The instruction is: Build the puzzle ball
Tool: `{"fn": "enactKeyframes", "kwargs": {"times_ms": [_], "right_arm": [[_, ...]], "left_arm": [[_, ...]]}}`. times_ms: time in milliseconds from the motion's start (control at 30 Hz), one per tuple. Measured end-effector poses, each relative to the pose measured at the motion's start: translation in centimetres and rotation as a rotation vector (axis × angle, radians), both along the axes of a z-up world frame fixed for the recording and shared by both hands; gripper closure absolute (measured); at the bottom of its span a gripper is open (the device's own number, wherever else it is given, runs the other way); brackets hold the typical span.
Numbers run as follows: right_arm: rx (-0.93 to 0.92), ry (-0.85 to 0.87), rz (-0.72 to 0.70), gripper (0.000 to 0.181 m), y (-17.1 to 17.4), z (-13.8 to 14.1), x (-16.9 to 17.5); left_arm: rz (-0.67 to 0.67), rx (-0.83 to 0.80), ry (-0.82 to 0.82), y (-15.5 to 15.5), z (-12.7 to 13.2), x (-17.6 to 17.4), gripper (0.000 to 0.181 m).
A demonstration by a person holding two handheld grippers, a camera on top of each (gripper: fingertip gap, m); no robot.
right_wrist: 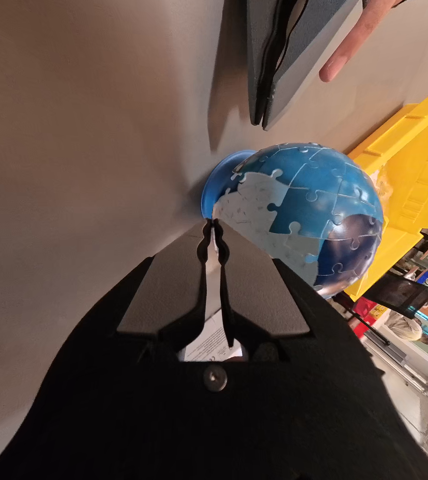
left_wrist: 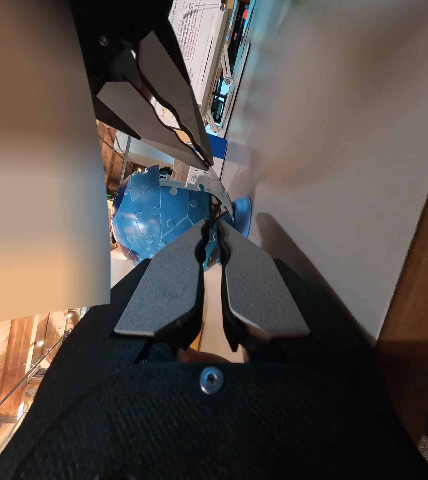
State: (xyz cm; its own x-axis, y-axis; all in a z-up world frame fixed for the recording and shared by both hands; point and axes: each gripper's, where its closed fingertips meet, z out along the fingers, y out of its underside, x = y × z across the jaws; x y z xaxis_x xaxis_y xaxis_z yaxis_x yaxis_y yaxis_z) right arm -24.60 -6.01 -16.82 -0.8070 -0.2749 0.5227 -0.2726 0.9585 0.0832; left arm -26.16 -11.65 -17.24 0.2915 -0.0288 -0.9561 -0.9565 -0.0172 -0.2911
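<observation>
The puzzle ball [left_wrist: 155, 218] is a partly built blue sphere with an open gap, standing on a blue stand [left_wrist: 242, 215] on the white table. In the right wrist view the ball [right_wrist: 311, 202] shows blue, pale grey and dark pieces. My right gripper [right_wrist: 212, 222] is shut on the edge of a pale grey piece [right_wrist: 246, 205] at the ball's rim near the stand [right_wrist: 211, 181]. It also shows in the left wrist view [left_wrist: 207, 163]. My left gripper [left_wrist: 213, 222] is shut and empty. In the right wrist view it [right_wrist: 259, 124] hangs close to the ball, apart from it.
A yellow bin [right_wrist: 402, 181] stands right behind the ball. A person's finger [right_wrist: 337, 62] reaches out beside the left gripper. A printed leaflet [right_wrist: 207, 345] lies under my right gripper. A white printed box [left_wrist: 202, 52] and a brown wooden edge [left_wrist: 415, 246] border the table [left_wrist: 337, 155]. One gripper's finger ends stand about 7 cm off the other's.
</observation>
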Motion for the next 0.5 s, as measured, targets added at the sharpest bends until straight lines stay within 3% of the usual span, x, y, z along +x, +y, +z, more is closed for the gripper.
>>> {"fn": "enactKeyframes", "kwargs": {"times_ms": [500], "right_arm": [[-0.078, -0.089, -0.031, 0.181, 0.24, -0.40, -0.16]], "left_arm": [[-0.003, 0.001, 0.001, -0.02, 0.01, 0.05, 0.180]]}}
